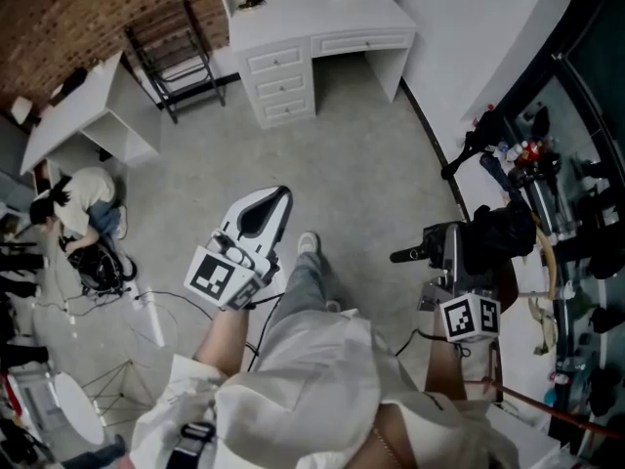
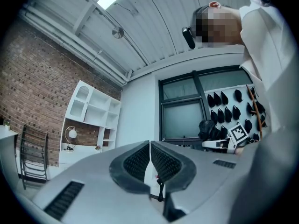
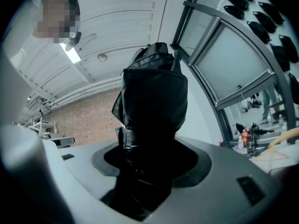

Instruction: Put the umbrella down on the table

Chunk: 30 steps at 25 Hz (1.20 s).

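A folded black umbrella sits between the jaws of my right gripper, which is shut on it. Its dark handle sticks out to the left. In the right gripper view the bundled umbrella rises out of the jaws and fills the middle. My left gripper hangs over the grey floor with its jaws closed together and nothing between the pads. The left gripper view catches the umbrella far off to the right. A white desk with drawers stands at the far wall.
A second white table and a black folding chair stand at the upper left. A person crouches by cables on the floor. A crowded rack of dark items lines the right side. The person's leg and shoe are below me.
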Each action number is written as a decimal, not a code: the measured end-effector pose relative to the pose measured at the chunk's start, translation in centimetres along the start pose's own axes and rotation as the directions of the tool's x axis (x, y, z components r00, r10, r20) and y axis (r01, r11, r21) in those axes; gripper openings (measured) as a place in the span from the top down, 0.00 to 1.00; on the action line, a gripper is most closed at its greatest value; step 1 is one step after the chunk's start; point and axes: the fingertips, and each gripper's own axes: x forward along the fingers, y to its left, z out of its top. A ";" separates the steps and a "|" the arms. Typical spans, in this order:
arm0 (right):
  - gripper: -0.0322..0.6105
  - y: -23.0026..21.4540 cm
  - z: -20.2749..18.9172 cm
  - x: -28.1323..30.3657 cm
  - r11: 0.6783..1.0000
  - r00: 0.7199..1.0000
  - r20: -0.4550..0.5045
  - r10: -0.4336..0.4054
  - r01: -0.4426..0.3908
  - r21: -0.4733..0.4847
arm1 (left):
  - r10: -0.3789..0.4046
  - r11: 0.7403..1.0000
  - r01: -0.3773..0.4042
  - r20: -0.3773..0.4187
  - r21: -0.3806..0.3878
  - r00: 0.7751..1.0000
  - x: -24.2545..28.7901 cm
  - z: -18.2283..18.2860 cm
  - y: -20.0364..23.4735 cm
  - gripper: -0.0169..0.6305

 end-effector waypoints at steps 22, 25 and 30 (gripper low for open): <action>0.53 2.4 -0.9 21.7 0.999 1.000 0.019 -0.004 0.004 -0.037 | -0.041 0.999 0.042 0.022 -0.028 0.999 13.9 -1.4 18.2 0.93; 0.53 2.9 -1.4 24.7 0.999 1.000 0.011 -0.007 0.008 -0.037 | -0.041 0.998 0.042 0.024 -0.040 0.999 15.3 -1.4 20.9 0.93; 0.53 3.7 -2.0 29.4 0.999 1.000 0.012 -0.010 0.011 -0.037 | -0.038 0.999 0.038 0.014 -0.034 0.999 17.2 -1.9 25.4 0.93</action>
